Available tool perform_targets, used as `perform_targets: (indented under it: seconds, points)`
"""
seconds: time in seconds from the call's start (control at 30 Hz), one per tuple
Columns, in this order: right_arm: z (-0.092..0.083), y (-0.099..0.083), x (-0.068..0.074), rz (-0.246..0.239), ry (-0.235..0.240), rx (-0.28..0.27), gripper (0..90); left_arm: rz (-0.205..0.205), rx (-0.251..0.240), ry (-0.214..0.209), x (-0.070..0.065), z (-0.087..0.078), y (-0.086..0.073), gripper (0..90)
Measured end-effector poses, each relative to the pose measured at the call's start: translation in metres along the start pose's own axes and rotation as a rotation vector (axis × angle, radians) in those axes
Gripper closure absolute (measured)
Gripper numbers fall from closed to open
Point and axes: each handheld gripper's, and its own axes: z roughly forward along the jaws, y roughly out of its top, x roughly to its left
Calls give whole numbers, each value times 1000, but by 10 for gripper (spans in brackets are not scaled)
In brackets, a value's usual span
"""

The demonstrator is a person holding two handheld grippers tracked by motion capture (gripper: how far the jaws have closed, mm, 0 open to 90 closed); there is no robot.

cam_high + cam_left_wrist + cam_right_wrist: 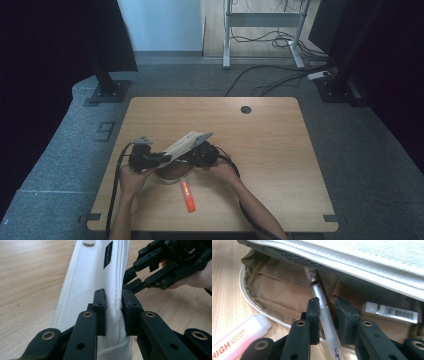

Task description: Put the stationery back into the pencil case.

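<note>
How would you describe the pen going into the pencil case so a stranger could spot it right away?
On the wooden table, find the white pencil case held open near its front edge. Inside its brown lining, the pen lies between the right gripper jaws: clear frosted barrel, silver tip, unlike the orange highlighter outside or the barcoded eraser.

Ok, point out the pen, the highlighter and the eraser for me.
pen (324, 315): right gripper view, frosted grip section of its barrel.
highlighter (235, 340): right gripper view, its pink printed body.
eraser (390, 312): right gripper view, its barcoded paper sleeve.
</note>
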Motion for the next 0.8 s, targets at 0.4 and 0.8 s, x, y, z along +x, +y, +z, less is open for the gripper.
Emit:
perform_targets:
  seconds: [0.4,0.8]
  points:
    - [-28,-15,-3,37,-19,-6,668,-3,2,-3,1,0,0,753]
    - [-34,-37,-2,62,-22,16,672,-4,2,-3,1,0,0,753]
